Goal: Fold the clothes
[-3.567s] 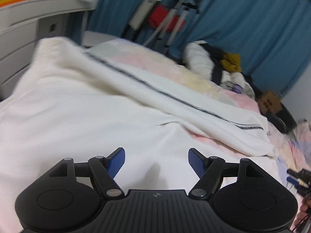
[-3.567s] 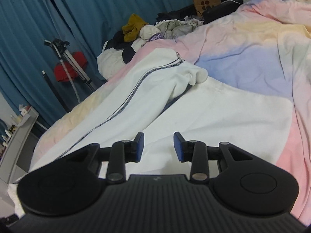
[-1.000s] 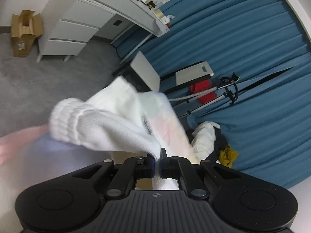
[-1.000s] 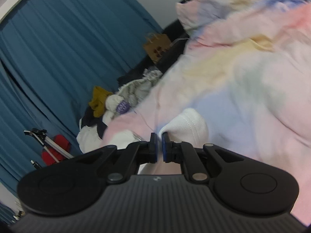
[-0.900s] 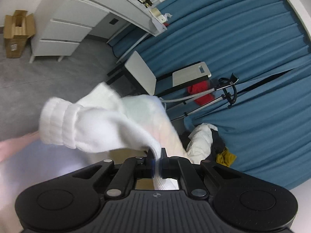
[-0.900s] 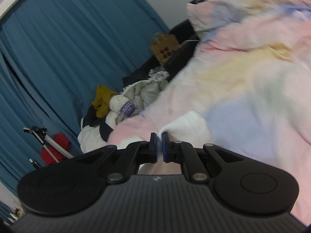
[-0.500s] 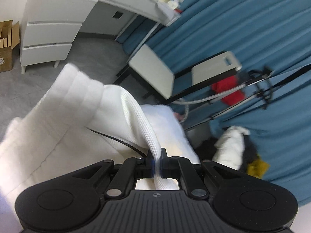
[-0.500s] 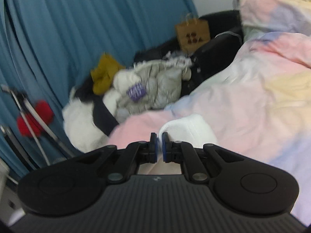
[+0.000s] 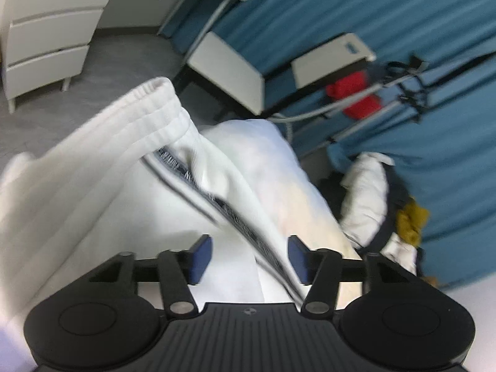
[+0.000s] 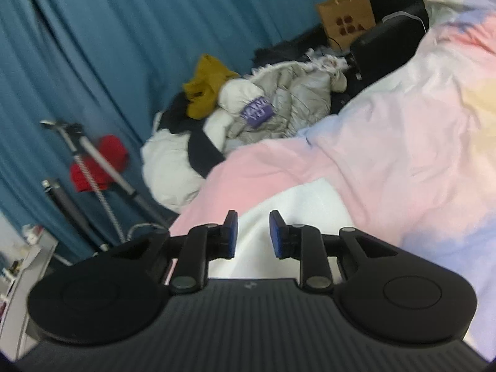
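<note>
The white garment (image 9: 102, 192), with its ribbed cuff and dark side stripe, lay folded over itself on the pastel bedspread (image 10: 403, 161). The left gripper (image 9: 249, 259) had just been opening; its jaws stood wide, with cloth between them but not pinched. The right gripper (image 10: 250, 235) had also just been opening, jaws slightly apart over white fabric, gripping nothing. Blue curtains (image 10: 124, 31) hung behind.
</note>
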Motion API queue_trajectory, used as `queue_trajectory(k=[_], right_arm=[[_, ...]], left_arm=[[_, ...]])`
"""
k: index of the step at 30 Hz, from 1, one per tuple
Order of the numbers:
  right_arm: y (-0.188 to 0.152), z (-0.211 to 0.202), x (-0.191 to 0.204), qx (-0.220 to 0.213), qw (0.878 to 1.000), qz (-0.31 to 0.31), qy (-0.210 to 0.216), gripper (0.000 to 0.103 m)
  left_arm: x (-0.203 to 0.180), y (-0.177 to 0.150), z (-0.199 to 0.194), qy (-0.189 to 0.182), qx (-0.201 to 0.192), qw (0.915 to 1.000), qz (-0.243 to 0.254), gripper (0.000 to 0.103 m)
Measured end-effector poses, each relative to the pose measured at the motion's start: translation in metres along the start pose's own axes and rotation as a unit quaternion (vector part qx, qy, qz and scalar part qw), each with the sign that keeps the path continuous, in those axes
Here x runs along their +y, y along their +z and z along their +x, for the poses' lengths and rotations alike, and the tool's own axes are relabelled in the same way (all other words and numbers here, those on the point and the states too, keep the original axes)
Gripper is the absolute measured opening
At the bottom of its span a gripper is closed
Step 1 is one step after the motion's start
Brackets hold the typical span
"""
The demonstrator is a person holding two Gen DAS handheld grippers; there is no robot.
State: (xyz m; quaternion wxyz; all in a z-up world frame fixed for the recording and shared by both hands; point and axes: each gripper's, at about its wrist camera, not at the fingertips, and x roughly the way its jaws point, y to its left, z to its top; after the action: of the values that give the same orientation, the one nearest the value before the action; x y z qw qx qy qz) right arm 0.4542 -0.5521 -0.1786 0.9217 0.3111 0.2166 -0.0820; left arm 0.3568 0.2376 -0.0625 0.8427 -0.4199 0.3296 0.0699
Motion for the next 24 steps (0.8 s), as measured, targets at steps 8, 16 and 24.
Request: queue_trajectory(k=[8, 16, 24], right_arm=[[-0.056, -0.110, -0.035, -0.023, 0.993, 0.113, 0.023, 0.076], [-0.106, -0.088, -0.044, 0.116, 0.978, 0.176, 0.006, 0.076], [-0.105, -0.026, -0.053, 0.078, 0.974, 0.215, -0.015, 0.053]], left_arm=[[0.067, -0.101, -0.110, -0.054, 0.007, 0.9956, -0.076, 0.085], [0.130, -0.132, -0.094, -0.069, 0.049, 0.9668, -0.241, 0.085], [0.132, -0.099, -0.045, -0.070, 0.015, 0.9658, -0.249, 0.048]])
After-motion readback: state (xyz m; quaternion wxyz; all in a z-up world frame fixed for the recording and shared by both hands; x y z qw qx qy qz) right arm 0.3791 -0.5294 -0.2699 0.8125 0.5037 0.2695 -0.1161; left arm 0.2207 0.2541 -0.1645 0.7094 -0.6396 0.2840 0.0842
